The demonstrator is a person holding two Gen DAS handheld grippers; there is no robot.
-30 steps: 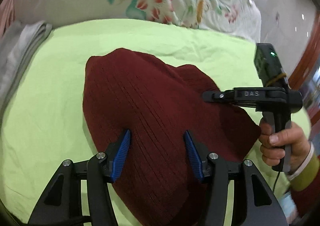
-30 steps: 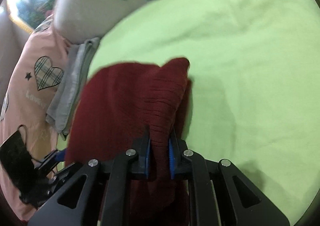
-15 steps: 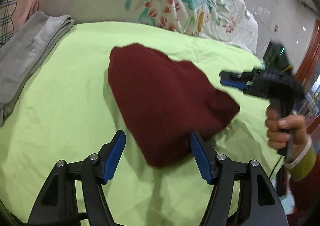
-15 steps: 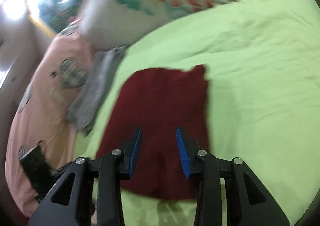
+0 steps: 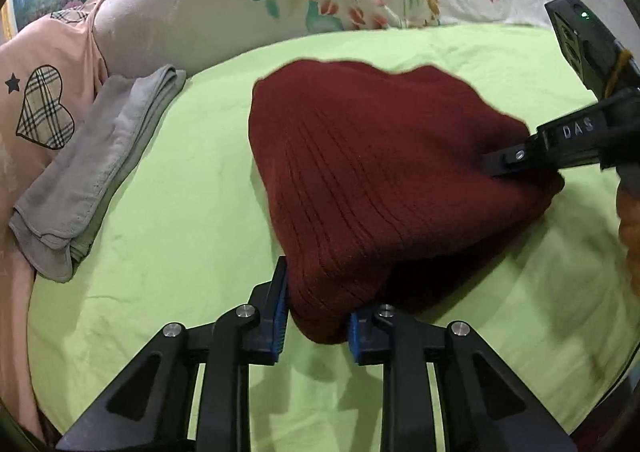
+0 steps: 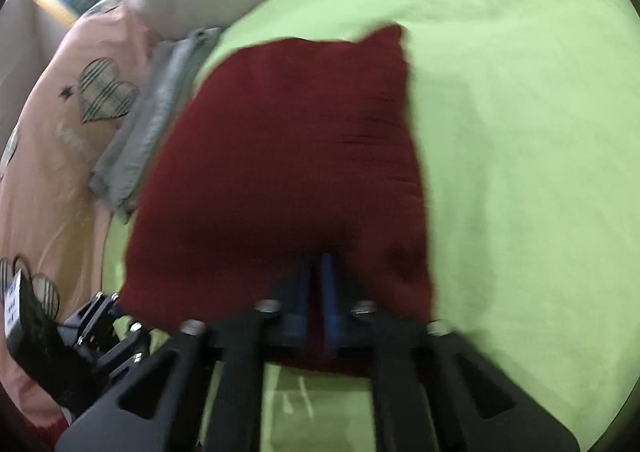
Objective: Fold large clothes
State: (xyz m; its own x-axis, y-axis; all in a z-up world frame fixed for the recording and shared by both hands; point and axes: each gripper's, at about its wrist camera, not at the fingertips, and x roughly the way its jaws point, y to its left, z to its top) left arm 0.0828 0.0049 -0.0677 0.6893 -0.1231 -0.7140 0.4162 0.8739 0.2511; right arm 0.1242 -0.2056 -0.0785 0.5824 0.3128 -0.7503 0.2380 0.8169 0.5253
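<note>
The dark red sweater (image 5: 372,171) sits folded on the green bed sheet (image 5: 180,236) — left hand-held gripper (image 5: 316,318) closing on its near corner, right hand-held gripper (image 6: 318,292) clamped tight on its edge.

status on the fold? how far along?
Done: maroon sweater already folded compact on the green sheet. In hand: left gripper closing on its near corner, right gripper shut on its edge. Left: probably moving it beside the folded grey garment.

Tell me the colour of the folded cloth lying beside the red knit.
Grey folded cloth; clearest in the left wrist view.
</note>
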